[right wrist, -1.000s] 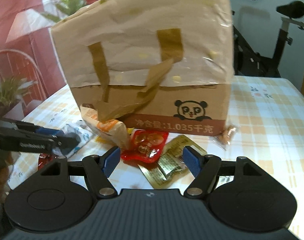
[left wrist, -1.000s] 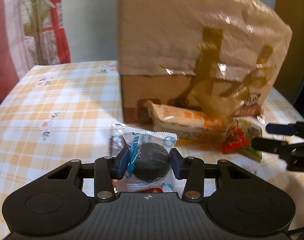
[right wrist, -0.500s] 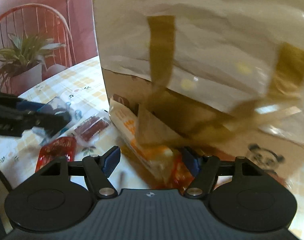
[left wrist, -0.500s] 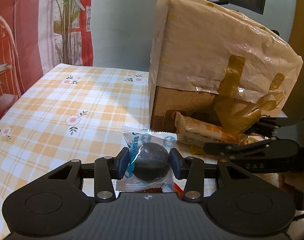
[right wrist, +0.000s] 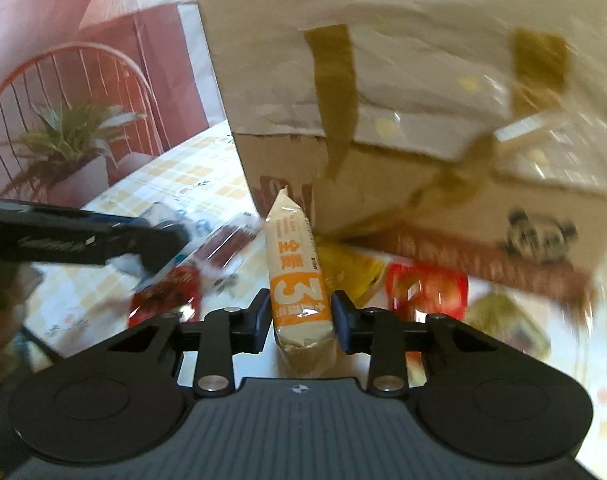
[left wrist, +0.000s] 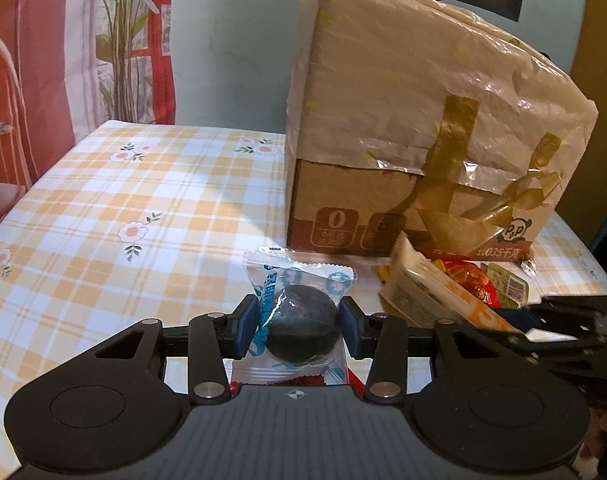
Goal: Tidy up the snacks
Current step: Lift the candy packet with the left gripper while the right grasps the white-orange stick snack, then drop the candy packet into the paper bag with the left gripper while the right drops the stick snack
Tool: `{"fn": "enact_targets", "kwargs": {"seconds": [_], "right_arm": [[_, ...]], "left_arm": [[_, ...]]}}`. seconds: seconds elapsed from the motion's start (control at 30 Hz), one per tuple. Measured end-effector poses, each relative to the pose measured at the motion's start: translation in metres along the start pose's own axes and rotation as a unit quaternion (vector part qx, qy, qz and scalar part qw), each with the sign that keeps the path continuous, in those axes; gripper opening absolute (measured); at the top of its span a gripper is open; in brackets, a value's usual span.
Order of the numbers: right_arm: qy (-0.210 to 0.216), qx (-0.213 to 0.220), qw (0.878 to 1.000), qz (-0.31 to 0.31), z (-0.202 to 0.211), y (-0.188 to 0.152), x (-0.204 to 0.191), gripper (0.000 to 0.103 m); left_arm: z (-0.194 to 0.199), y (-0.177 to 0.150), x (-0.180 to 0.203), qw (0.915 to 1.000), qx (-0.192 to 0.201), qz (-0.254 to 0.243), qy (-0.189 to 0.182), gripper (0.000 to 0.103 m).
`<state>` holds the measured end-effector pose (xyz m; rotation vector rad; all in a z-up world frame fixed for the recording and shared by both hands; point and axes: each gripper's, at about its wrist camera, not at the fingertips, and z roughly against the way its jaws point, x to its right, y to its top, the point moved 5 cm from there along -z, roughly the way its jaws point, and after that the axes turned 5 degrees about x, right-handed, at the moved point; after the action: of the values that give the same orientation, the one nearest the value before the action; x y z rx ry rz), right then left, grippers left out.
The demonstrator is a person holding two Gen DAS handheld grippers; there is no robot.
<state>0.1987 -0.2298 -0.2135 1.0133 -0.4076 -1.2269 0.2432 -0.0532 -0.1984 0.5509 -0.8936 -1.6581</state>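
The left tongs (left wrist: 299,330) are matte black plastic: a ribbed, dark grey housing at the bottom with a small round crosshair mark at its top edge, flanked by two broad rounded lobes, each carrying a shallow circular recess. From the lobes, angular black link arms with triangular cut-outs reach inward, pinned by silver round screws, two large near the housing and smaller ones further out. The fingers (left wrist: 245,330) end in blue pads. The right tongs (right wrist: 301,316) are built the same: ribbed grey body, crosshair mark, twin lobes with circular recesses, silver screws, black links and blue-padded fingers (right wrist: 339,322).
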Motion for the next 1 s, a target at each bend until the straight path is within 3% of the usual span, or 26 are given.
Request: {"fn": "enact_targets", "kwargs": {"seconds": [0.3, 1.0], "right_arm": [[0.003, 0.009, 0.999, -0.031, 0.026, -0.007, 0.004, 0.032], [0.016, 0.038, 0.999, -0.016, 0.046, 0.002, -0.006, 0.031]], "left_arm": [[0.006, 0.0, 0.005, 0.9999, 0.003, -0.01, -0.003, 0.046], [0.018, 0.007, 0.005, 0.9997, 0.022, -0.009, -0.005, 0.046]]}}
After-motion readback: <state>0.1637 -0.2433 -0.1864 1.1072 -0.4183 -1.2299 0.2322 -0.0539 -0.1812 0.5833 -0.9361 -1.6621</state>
